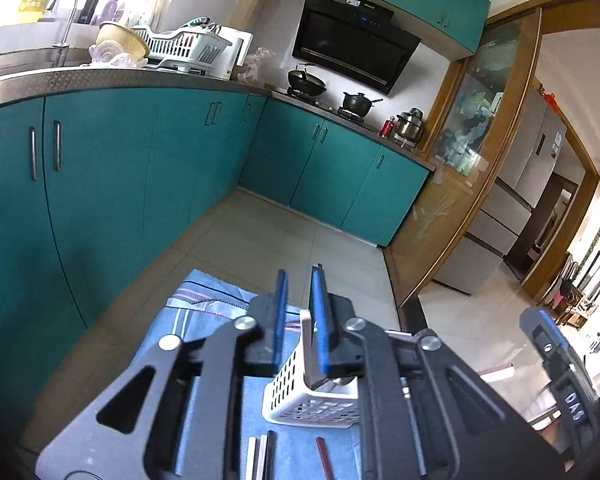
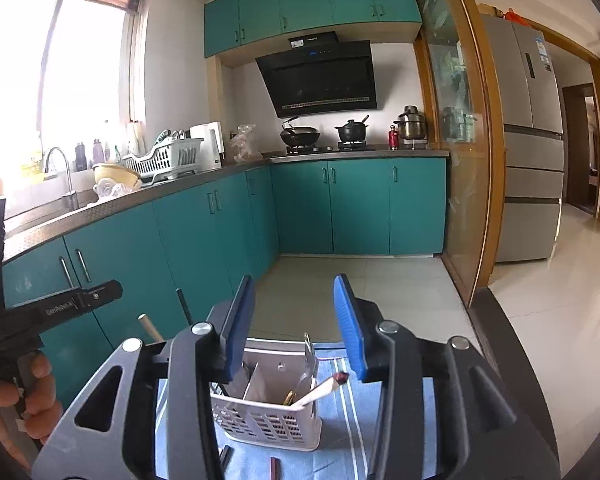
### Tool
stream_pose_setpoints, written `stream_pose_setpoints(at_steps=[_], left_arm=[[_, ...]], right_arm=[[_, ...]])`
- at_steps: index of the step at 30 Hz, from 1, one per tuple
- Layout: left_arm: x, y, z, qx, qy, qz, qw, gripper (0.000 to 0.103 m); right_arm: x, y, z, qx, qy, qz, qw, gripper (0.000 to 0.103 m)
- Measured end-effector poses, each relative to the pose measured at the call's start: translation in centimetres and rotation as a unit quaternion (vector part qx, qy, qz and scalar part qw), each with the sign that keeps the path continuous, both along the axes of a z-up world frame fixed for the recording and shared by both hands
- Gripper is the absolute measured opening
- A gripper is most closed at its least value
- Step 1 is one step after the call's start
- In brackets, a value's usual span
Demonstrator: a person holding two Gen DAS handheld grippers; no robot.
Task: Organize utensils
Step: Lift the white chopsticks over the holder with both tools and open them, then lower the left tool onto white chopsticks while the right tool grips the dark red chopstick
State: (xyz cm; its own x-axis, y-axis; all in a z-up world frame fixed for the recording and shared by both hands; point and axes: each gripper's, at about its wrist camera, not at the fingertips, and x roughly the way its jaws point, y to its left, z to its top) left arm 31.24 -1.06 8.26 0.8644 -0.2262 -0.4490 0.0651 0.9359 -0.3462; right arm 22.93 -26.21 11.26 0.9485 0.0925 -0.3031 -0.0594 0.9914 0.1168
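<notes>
One white slotted caddy [image 2: 268,416] stands on the blue striped cloth [image 2: 352,412] over the table, directly below both grippers, with several utensils propped inside. The left gripper [image 1: 300,316] has narrowly parted jaws gripping nothing, and the right gripper [image 2: 296,332] has jaws spread wide and empty. Only the left view shows four loose sticks [image 1: 260,456] lying before the caddy; only the right shows a hand [image 2: 24,400] and faint "GenRobot" lettering.

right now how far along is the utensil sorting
Partly done. The white utensil caddy on the blue cloth already holds some utensils, among them a white-handled one leaning out. Nothing is gripped: the right gripper stands open over the caddy, and the left gripper holds nothing visible. Several chopsticks still lie loose on the cloth.
</notes>
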Motion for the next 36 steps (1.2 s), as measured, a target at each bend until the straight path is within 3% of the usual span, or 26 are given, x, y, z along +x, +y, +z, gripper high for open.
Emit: stream_pose_setpoints(at_steps=[7, 12, 18, 25, 33, 36], left_arm=[[-2.4, -0.6, -0.9, 0.041, -0.014, 0.001, 0.9991, 0.034], [-5.0, -1.5, -2.2, 0.091, -0.023, -0.001, 0.9956, 0.040], [-8.3, -2.2, -5.2, 0.105, -0.012, -0.022, 0.9942, 0.045], [-9.7, -2.3, -9.0, 0.118, 0.025, -0.027, 0.9924, 0.045], [-9.6, -1.9, -11.8, 0.115, 0.060, -0.031, 0.9910, 0.053], [-8.6, -2.0, -14.2, 0.125, 0.104, -0.038, 0.9860, 0.054]], right_arm=[[-3.8, -0.2, -0.5, 0.003, -0.012, 0.012, 1.000, 0.047], [-7.0, -0.1, -2.9, 0.016, 0.008, 0.034, 0.999, 0.047], [-7.3, 0.4, -9.1, 0.025, 0.103, 0.039, 0.994, 0.047], [-5.8, 1.5, -15.9, 0.040, 0.210, 0.040, 0.976, 0.047], [-4.6, 3.6, -20.0, -0.004, 0.275, 0.049, 0.960, 0.047], [-3.7, 4.2, -21.9, -0.020, 0.306, 0.040, 0.951, 0.047]])
